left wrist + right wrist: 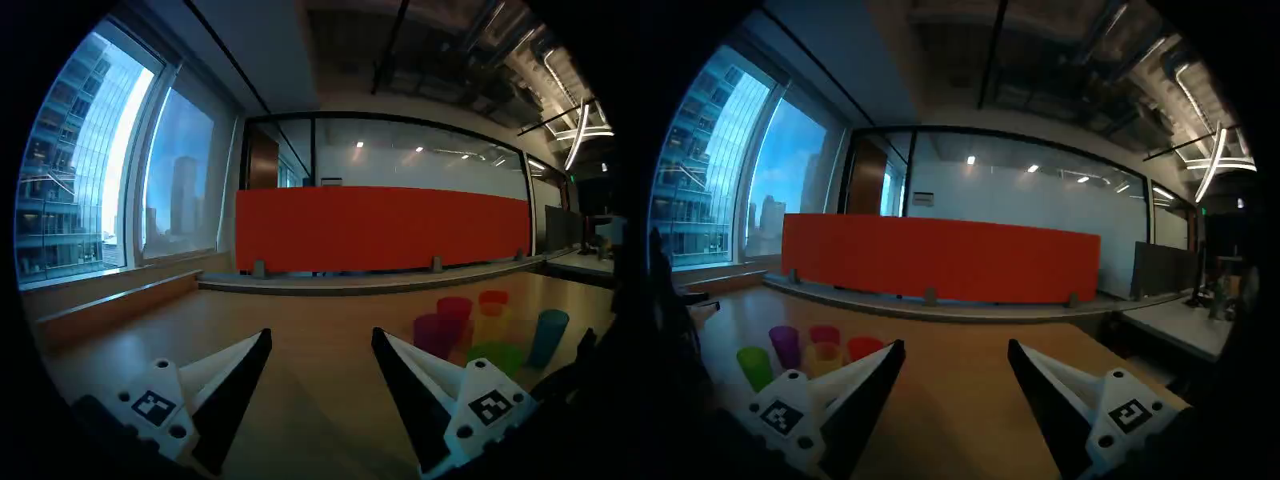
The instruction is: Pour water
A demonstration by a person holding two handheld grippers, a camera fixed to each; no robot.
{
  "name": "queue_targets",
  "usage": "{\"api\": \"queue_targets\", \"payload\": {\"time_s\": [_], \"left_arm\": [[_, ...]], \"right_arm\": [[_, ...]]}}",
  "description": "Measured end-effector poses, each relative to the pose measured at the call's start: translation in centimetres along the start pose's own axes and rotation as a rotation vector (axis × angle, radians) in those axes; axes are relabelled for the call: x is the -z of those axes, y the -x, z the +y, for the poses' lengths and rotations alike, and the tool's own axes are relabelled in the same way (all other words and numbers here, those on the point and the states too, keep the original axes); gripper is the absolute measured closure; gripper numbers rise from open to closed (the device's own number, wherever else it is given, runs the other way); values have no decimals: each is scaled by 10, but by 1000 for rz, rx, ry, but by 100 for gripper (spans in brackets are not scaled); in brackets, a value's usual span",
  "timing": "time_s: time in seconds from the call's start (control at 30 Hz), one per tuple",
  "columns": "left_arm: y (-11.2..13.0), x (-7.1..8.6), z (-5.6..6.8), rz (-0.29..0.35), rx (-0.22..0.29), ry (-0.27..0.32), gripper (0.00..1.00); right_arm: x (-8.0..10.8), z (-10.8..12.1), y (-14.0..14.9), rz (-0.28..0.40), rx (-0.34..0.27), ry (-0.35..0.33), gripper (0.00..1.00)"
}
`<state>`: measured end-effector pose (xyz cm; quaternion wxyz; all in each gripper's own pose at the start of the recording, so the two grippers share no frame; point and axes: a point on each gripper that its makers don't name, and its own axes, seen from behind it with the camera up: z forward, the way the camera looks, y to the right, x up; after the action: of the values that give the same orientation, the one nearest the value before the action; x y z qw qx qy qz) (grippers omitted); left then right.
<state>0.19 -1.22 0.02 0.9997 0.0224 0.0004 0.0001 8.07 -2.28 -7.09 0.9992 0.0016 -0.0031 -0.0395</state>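
The left gripper (321,332) and right gripper (955,344) hover over the table (240,312), fingers wide and empty, with the cups (448,320) clustered on it ahead between them.

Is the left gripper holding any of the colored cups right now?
No, the left gripper is open over the table, and the cups stand apart to one side.

Red partition (382,229) — blue cup (549,336), green cup (498,356)
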Motion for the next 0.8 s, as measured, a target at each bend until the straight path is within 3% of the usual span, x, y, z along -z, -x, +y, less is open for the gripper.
{"api": "queue_targets", "payload": {"time_s": [0.4,0.8], "left_arm": [[-1,0,0,0,-1,0,7],[-1,0,0,0,-1,0,7]], "right_arm": [[-11,9,2,33,-11,-4,0],[-35,6,19,68,-51,-3,0]]}}
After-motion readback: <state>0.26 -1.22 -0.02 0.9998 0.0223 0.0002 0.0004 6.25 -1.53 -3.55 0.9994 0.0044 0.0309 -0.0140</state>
